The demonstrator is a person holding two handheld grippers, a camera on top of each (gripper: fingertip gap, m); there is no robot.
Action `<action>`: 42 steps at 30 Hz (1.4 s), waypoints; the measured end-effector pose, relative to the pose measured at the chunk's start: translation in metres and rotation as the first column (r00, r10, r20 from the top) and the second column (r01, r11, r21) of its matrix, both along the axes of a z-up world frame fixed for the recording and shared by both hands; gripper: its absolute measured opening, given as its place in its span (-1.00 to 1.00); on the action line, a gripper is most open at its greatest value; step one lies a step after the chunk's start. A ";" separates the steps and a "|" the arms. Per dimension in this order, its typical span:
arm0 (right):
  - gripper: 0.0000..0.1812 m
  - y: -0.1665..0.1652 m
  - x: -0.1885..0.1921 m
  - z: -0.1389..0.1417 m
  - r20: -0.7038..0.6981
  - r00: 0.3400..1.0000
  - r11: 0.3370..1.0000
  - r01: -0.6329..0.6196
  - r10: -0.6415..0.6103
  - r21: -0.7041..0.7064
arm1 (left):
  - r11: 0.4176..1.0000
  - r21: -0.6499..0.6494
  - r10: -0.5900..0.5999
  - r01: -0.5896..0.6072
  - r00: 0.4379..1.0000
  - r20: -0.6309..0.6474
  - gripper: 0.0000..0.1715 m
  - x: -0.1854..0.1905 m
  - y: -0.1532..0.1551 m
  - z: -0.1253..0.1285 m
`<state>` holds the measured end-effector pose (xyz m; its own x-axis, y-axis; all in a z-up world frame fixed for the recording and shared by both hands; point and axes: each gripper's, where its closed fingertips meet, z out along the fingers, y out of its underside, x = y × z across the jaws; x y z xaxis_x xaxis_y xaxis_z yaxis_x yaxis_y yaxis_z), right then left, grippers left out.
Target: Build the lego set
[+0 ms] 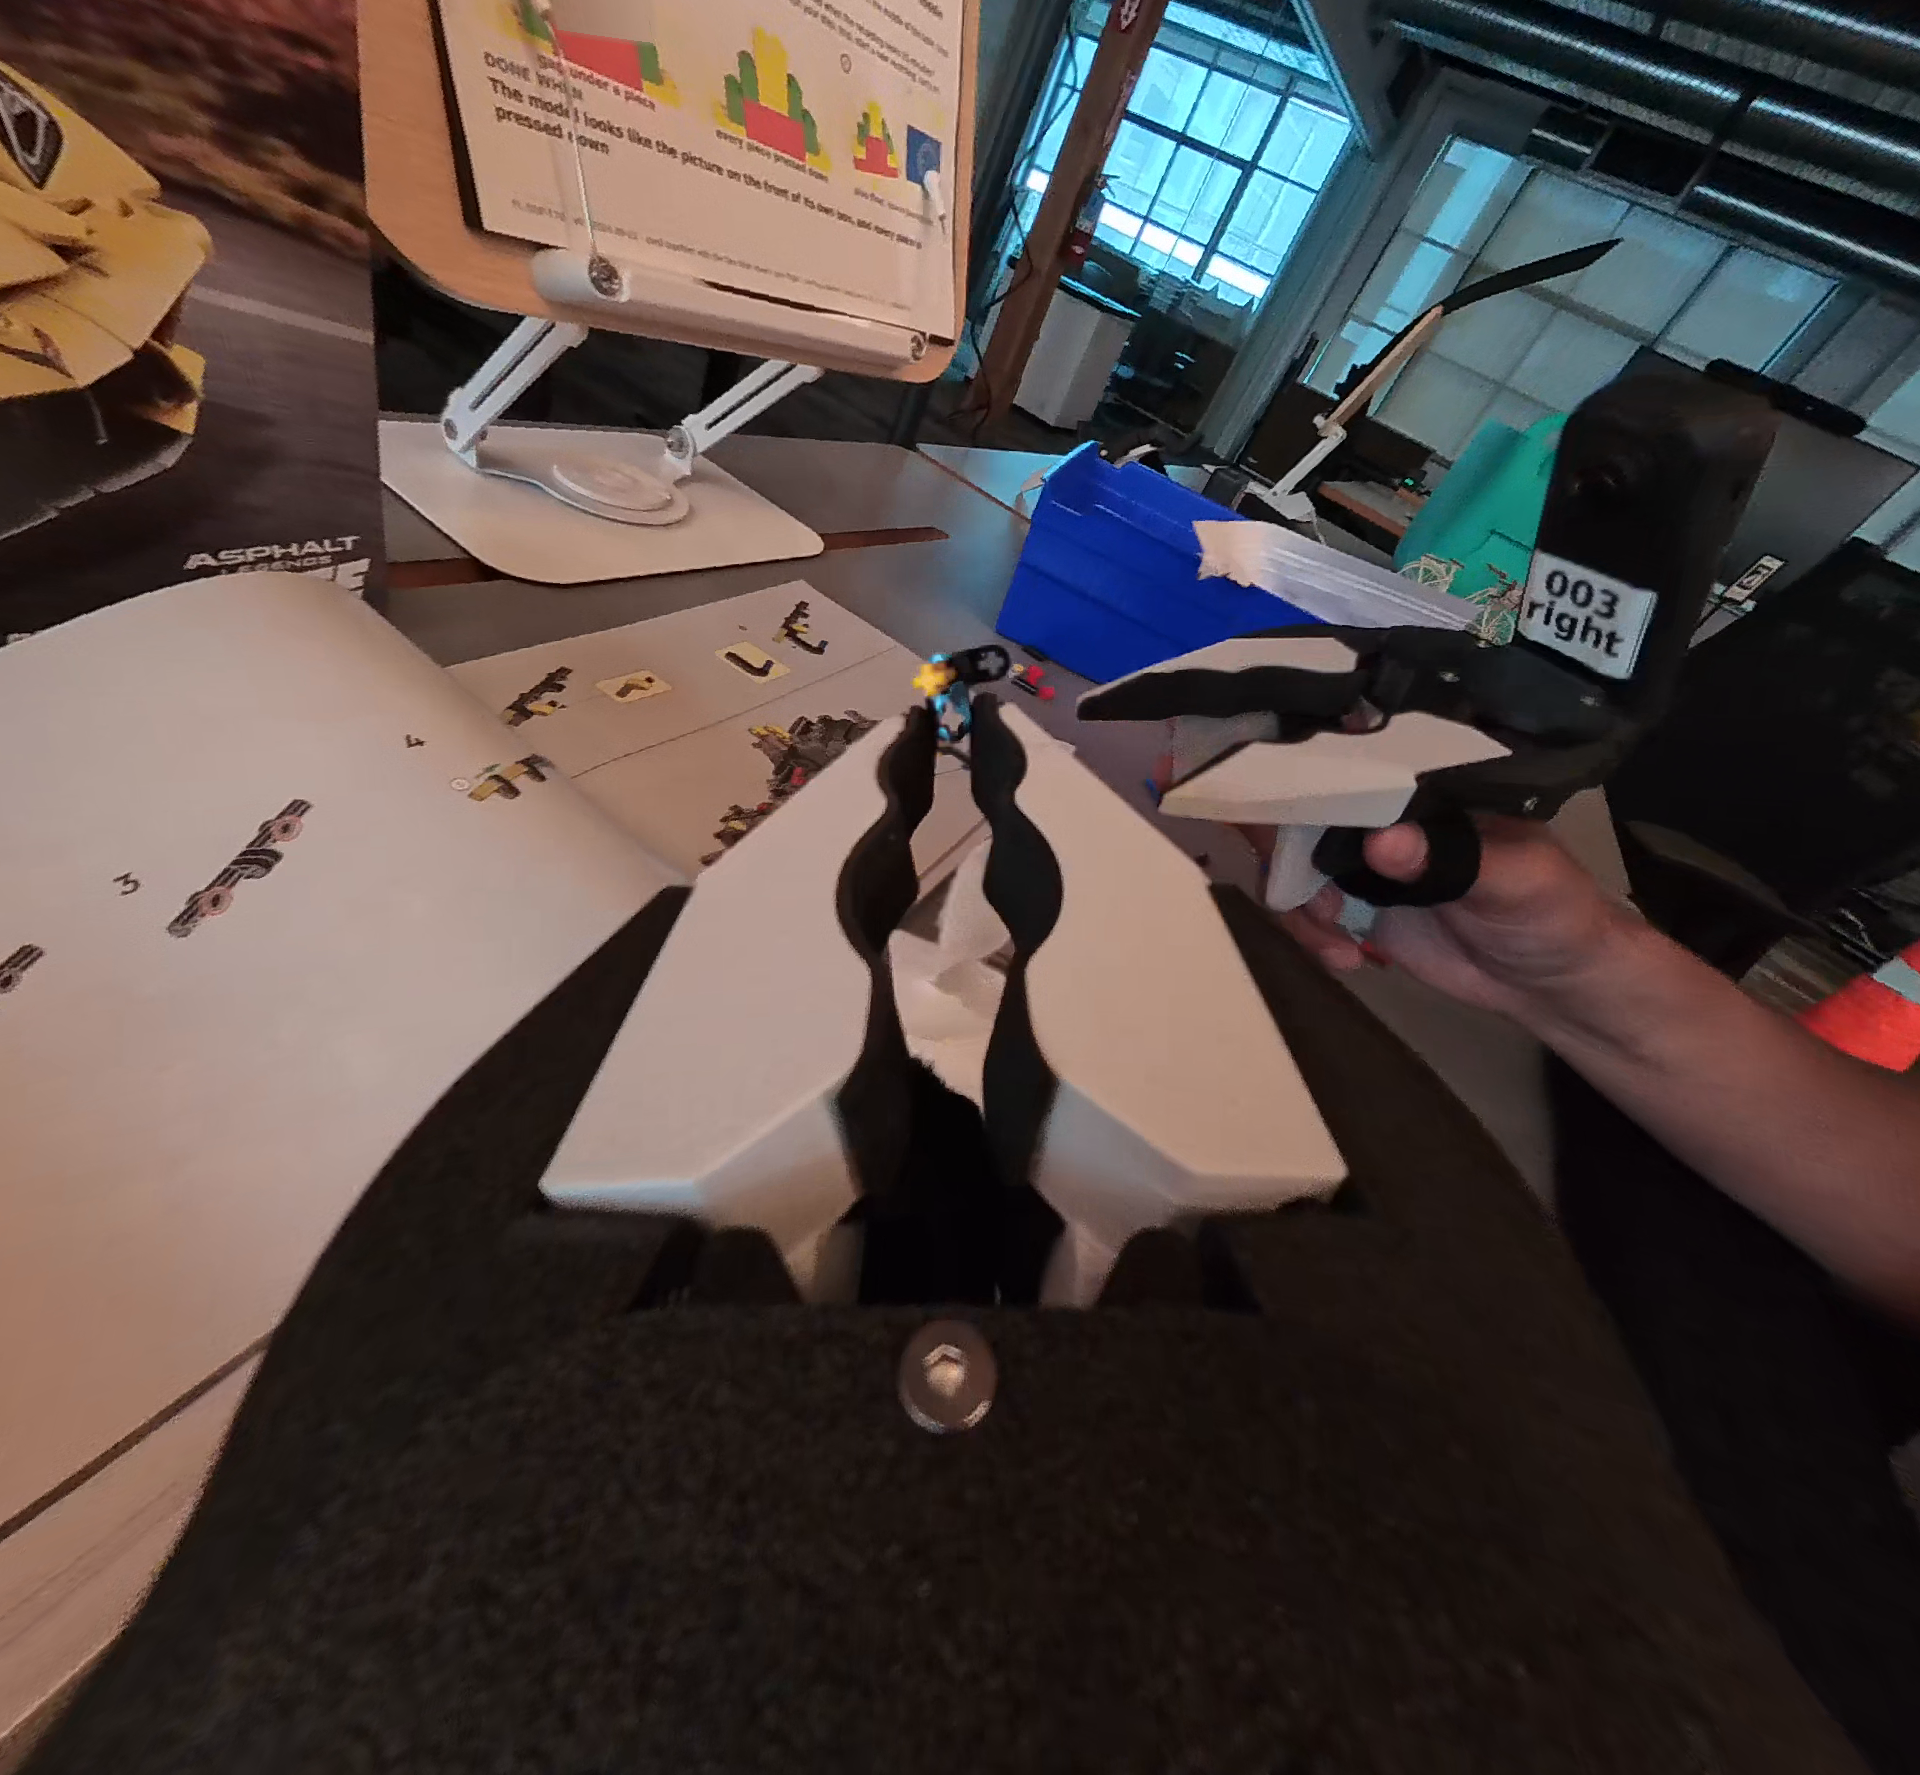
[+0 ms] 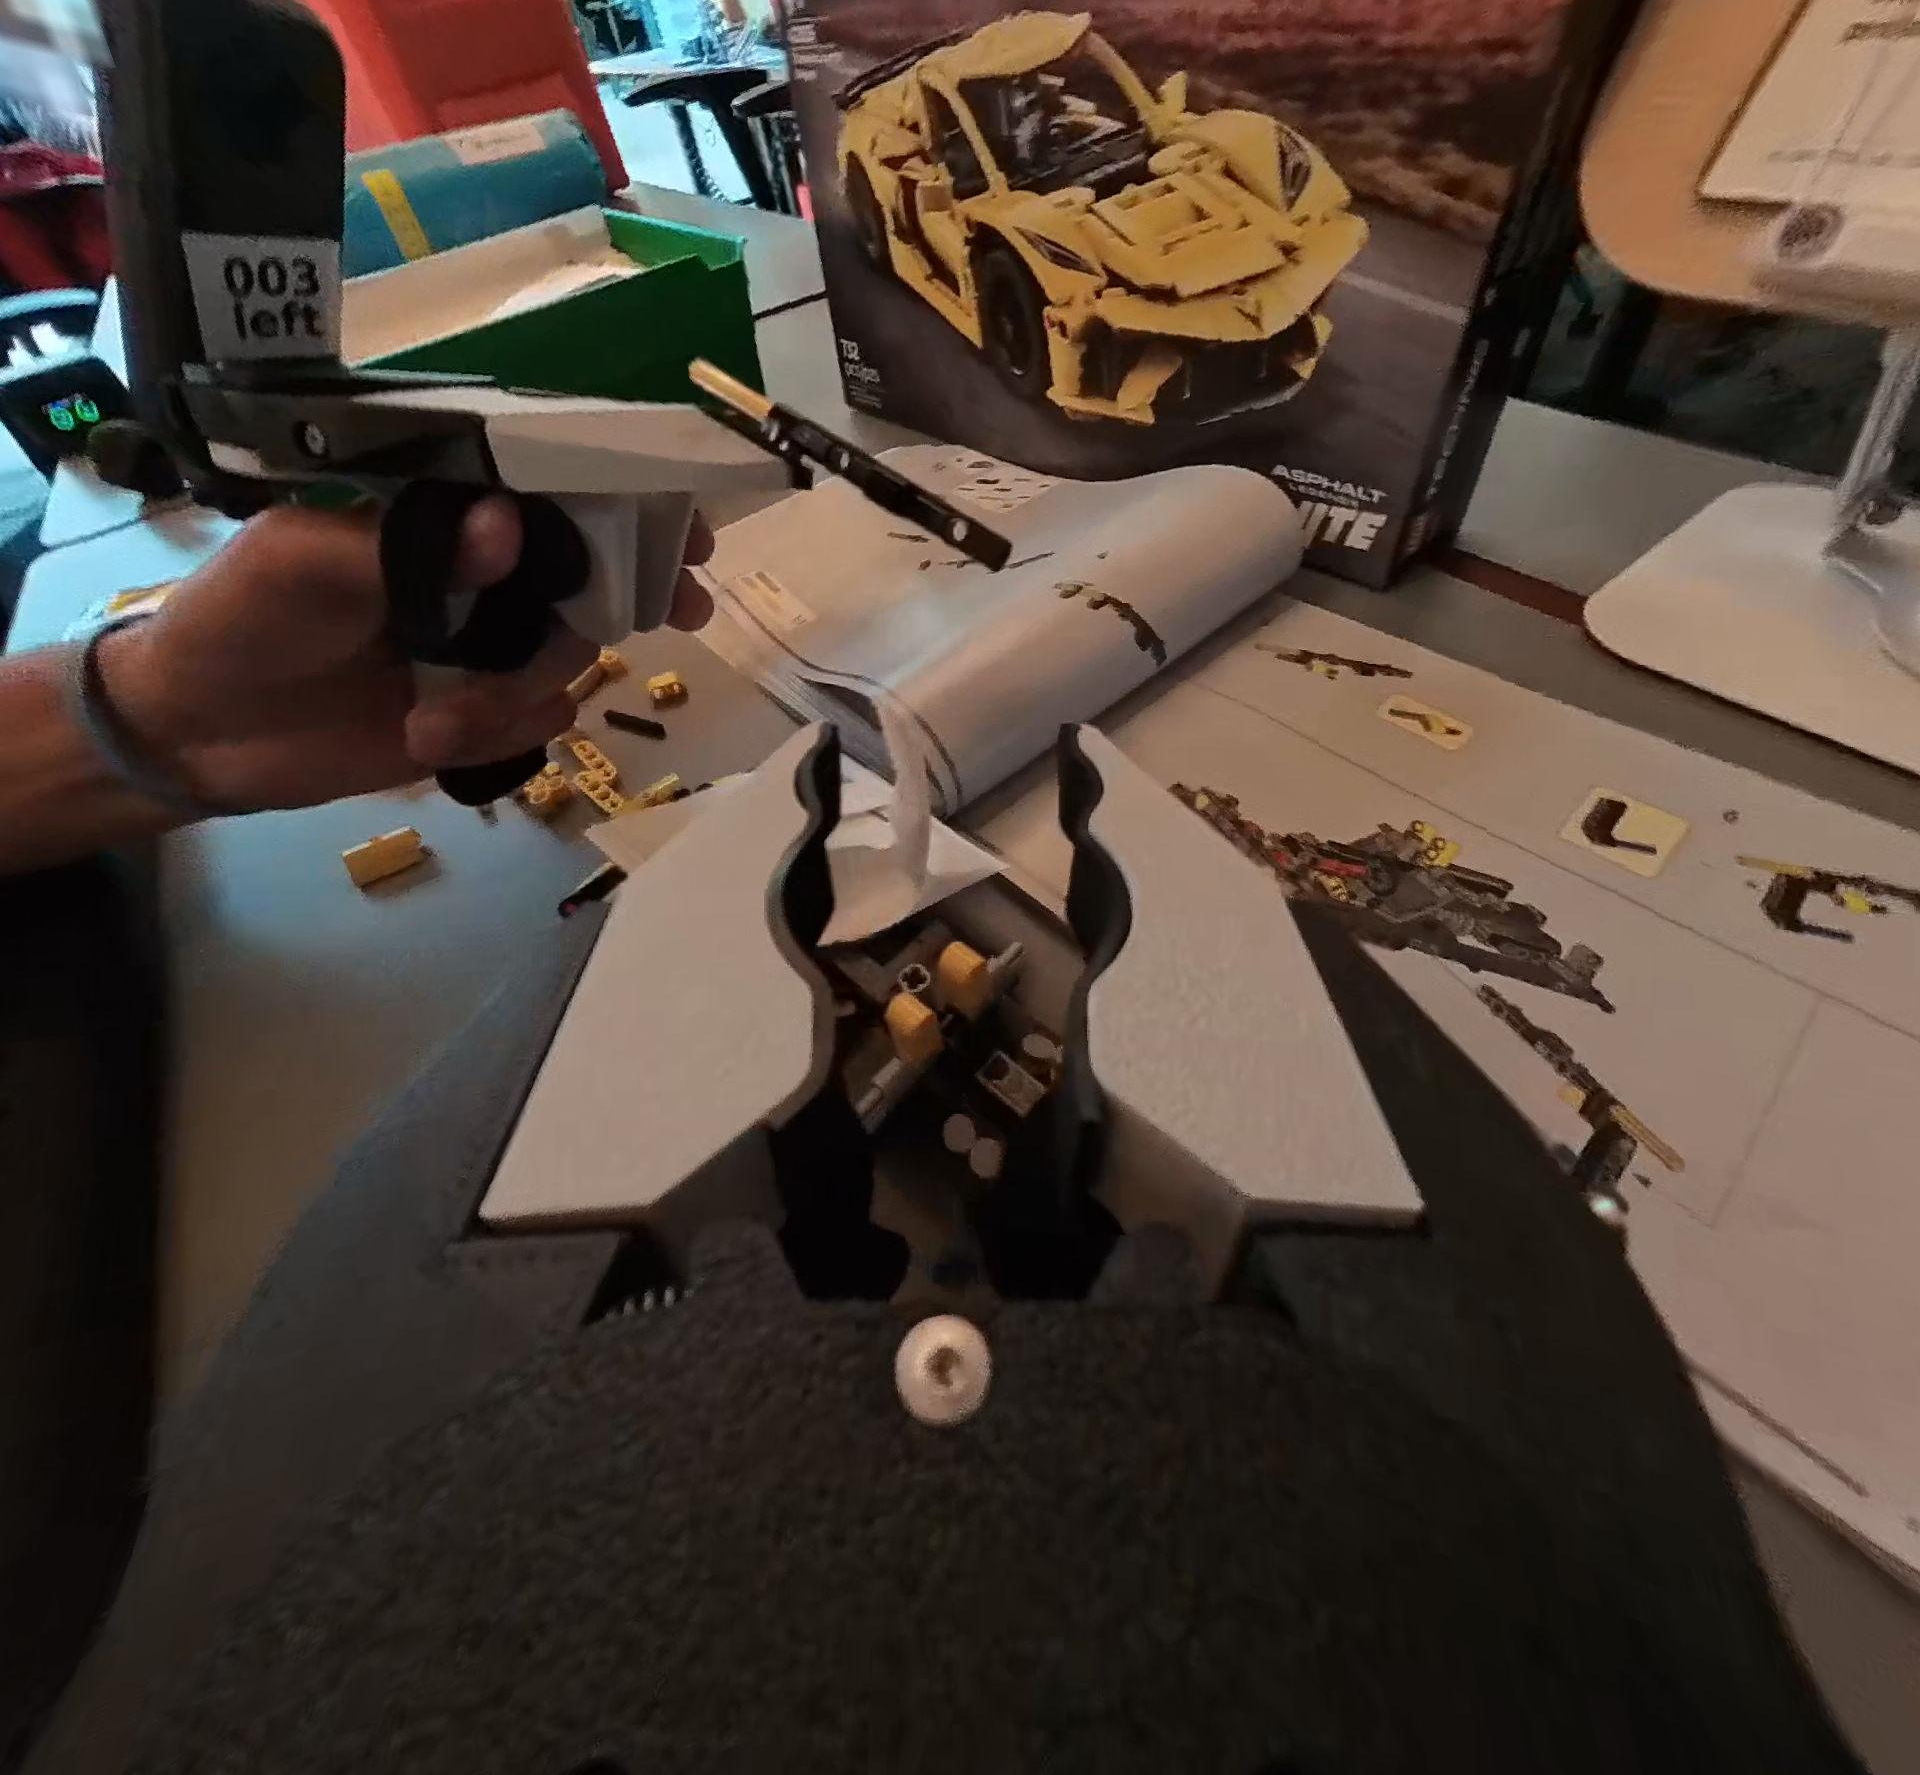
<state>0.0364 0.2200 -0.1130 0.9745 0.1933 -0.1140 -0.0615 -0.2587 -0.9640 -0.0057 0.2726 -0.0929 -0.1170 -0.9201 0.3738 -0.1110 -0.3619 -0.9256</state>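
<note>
A green bin (image 2: pixel 623 328) holds white paper, while the left gripper (image 1: pixel 951 717) pinches a long black beam (image 2: pixel 862 468) and the right gripper (image 2: pixel 945 759) gapes wide.

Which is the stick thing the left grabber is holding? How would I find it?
Start at the big box with the yellow car, then look left to the left gripper raised above the open instruction book. The long black beam sticks out from its tip; unlike the small yellow pieces on the table, it's held in the air.
</note>
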 end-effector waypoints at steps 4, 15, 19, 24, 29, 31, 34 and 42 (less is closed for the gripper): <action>-0.52 0.000 -0.011 0.011 0.090 0.996 0.996 -0.036 0.028 0.087 | 0.999 0.026 -0.030 0.029 0.999 0.016 -0.95 0.000 -0.012 0.004; -0.50 -0.003 -0.004 0.013 0.057 0.998 0.996 -0.011 0.006 0.086 | 0.975 0.215 -0.050 0.057 0.998 -0.036 -0.95 0.004 -0.033 -0.007; -0.56 -0.003 -0.013 0.012 0.098 0.995 0.998 -0.018 0.012 0.062 | 0.966 0.241 -0.081 0.091 0.995 -0.052 -0.96 0.006 -0.042 -0.010; -0.61 -0.006 -0.020 0.005 0.192 0.981 1.000 0.006 -0.002 -0.023 | 0.959 0.253 -0.108 0.130 0.989 -0.098 -0.96 0.007 -0.050 -0.017; -0.70 -0.005 -0.023 -0.001 0.365 0.931 0.999 0.034 -0.023 -0.023 | 0.964 0.195 -0.158 0.179 0.980 -0.118 -0.96 0.006 -0.058 -0.020; -0.72 -0.005 -0.027 -0.001 0.400 0.916 1.000 0.025 -0.016 -0.018 | 0.961 0.198 -0.166 0.191 0.977 -0.135 -0.96 0.006 -0.060 -0.023; -0.75 -0.005 -0.027 -0.004 0.468 0.883 0.999 0.036 -0.024 -0.017 | 0.955 0.209 -0.183 0.211 0.973 -0.143 -0.96 0.006 -0.065 -0.025; -0.91 -0.006 -0.025 -0.005 0.615 0.788 0.999 0.044 -0.044 0.014 | 0.945 0.223 -0.210 0.241 0.966 -0.153 -0.97 0.005 -0.069 -0.026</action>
<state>0.0116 0.2139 -0.1179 0.8460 0.1489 0.5120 0.5328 -0.2707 -0.8017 -0.0010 0.2033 -0.1192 -0.2979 -0.9389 0.1723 -0.2848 -0.0849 -0.9548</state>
